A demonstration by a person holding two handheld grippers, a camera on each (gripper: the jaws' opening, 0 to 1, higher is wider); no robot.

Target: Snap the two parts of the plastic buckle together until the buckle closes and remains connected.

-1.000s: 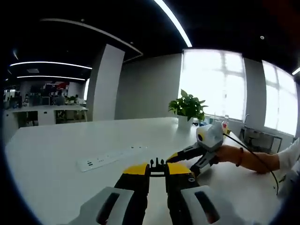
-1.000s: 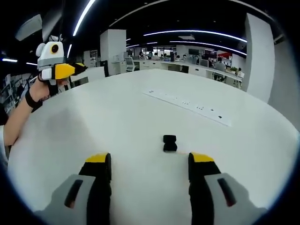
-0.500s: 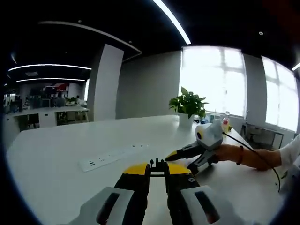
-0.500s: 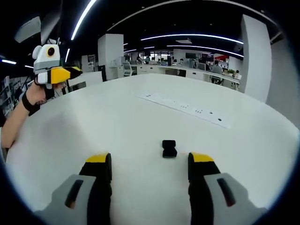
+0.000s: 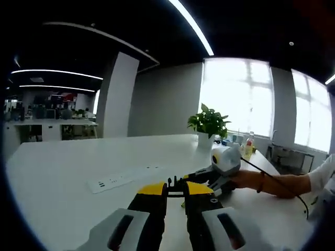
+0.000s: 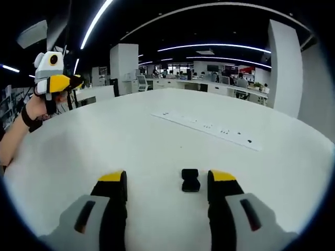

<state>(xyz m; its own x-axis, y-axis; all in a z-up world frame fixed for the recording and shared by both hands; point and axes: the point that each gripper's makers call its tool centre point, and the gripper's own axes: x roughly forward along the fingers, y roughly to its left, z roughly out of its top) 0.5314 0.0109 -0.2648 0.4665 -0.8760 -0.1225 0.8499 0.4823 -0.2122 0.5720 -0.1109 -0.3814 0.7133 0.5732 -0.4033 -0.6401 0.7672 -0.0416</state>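
The right tongs (image 6: 166,183) stand wide open and have closed in on the socket half of the buckle (image 6: 190,180), which now lies on the white surface (image 6: 131,141) between their tips, ready for a pinch. The left tongs (image 5: 176,189) stay clamped on the pronged half (image 5: 176,184), held up for mating.

The table (image 6: 157,136) had a smooth, matt white top with a faint sheen under the ceiling lights. The buckle part (image 6: 190,179) on it looked like dull black plastic, as did the pronged piece (image 5: 176,185) between the left gripper (image 5: 176,194) jaws. The gripper fingers (image 6: 114,189) showed matt black bodies with yellow plastic tips.
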